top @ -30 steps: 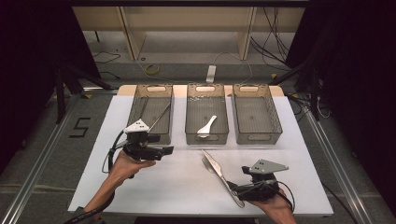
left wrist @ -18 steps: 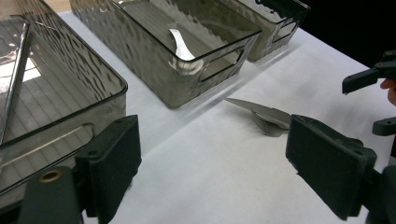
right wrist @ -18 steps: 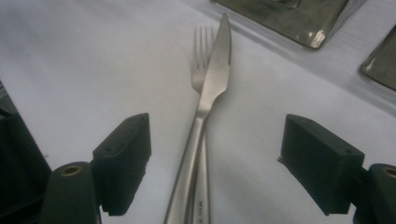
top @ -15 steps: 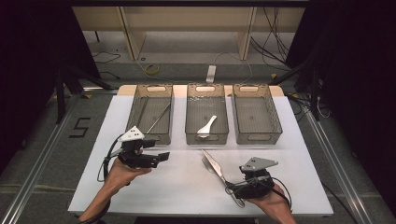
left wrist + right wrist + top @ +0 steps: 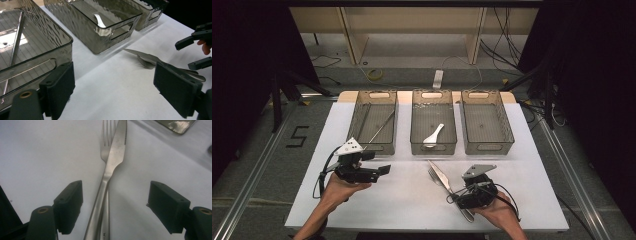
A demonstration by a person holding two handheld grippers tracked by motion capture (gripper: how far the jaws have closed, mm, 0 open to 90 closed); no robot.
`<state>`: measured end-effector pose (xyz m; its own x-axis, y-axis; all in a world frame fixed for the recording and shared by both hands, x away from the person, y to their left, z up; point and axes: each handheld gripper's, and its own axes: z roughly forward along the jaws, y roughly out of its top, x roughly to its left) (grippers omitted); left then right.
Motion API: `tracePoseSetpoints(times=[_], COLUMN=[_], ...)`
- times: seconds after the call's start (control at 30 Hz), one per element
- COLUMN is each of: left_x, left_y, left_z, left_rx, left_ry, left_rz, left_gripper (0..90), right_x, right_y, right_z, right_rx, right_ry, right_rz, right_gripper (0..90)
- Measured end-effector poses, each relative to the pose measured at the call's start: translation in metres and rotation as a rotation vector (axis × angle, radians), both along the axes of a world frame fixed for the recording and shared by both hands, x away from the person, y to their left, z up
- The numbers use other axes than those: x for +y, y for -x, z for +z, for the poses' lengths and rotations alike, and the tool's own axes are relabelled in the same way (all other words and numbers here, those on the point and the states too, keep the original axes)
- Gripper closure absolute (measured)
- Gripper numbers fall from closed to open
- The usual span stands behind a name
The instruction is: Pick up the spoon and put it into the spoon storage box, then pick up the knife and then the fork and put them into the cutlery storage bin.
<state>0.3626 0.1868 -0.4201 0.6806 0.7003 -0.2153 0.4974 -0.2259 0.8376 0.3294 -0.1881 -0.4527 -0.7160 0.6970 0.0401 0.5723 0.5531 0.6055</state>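
A steel knife [image 5: 440, 174] lies across a fork [image 5: 432, 173] on the white table, in front of the middle bin. In the right gripper view the knife [image 5: 112, 157] rests on top of the fork [image 5: 106, 137]. My right gripper [image 5: 116, 191] straddles both handles. Its jaws have just been closing but stand apart from the metal, open. The high view has that gripper [image 5: 455, 197] at the handle end of the cutlery. My left gripper [image 5: 383, 169] hovers open in front of the left bin, with nothing between its pads [image 5: 60, 87].
Three smoky plastic bins stand in a row at the back: the left bin [image 5: 373, 146] holds a thin metal rod [image 5: 379, 127], the middle bin [image 5: 433, 148] a white spoon [image 5: 433, 134], and the right bin [image 5: 488, 147] nothing. White tabletop [image 5: 402, 205] lies between my hands.
My right gripper has slid left, bringing its jaws around the knife and fork handles. The left gripper has drifted slightly toward the near edge.
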Motion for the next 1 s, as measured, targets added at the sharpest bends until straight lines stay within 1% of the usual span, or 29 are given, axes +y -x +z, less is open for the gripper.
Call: tracePoseSetpoints(times=[0.1,0.23,0.3,0.5,0.6,0.77,0.83,1.0], left_x=[0.001,0.003,0.003,0.002,0.0,0.001,0.0,0.0], left_y=[0.004,0.007,0.008,0.012,0.014,0.016,0.017,0.016], left_z=[0.001,0.001,0.002,0.002,0.002,0.002,0.003,0.002], left_rx=[-0.014,-0.017,-0.021,-0.032,-0.043,-0.048,-0.052,-0.052], left_ry=[0.009,0.009,-0.005,-0.007,-0.026,-0.03,-0.025,-0.031], left_rz=[0.004,0.003,-0.001,-0.008,-0.019,-0.022,-0.017,-0.016], left_gripper=[16.5,16.4,16.4,16.2,16.1,16.1,16.1,16.1], right_x=[0.002,0.007,0.01,0.016,0.019,0.022,0.024,0.025], right_y=[-0.002,-0.005,-0.005,-0.008,-0.009,-0.012,-0.012,-0.014], right_z=[-0.001,-0.002,-0.003,-0.006,-0.008,-0.01,-0.011,-0.013], right_rx=[0.017,0.031,0.038,0.062,0.079,0.088,0.089,0.106], right_ry=[0.012,0.027,0.034,0.056,0.069,0.086,0.09,0.098], right_rz=[0.005,0.008,0.01,0.022,0.018,0.019,0.026,0.028], right_gripper=[30.1,30.9,30.9,32.1,32.6,34.5,35.2,37.4])
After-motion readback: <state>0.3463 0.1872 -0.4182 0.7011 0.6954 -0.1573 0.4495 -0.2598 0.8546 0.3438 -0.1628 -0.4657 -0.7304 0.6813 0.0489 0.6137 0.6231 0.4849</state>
